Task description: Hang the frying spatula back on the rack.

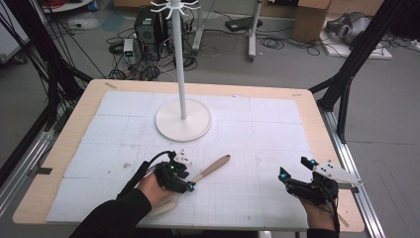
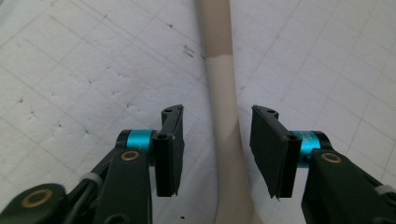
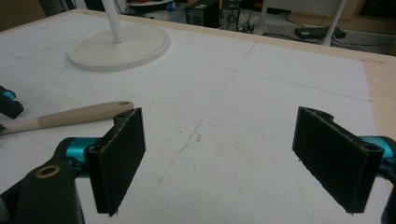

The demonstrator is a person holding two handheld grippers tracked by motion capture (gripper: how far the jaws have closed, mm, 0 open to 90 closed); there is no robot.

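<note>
**Jaws parted around a spatula handle**

Lower left of the high view: left gripper (image 1: 190, 187) over a spatula (image 1: 214, 167) lying on the white mat (image 1: 257, 134), handle running up and right toward centre frame. In the left gripper view, jaws apart on either side of the handle (image 2: 223, 116), not touching it. Lower right of the high view: right gripper (image 1: 292, 173), jaws wide apart, nothing between them, above bare mat. Upper centre: stand (image 1: 183, 119), round base on the mat, well apart from both grippers.
</note>
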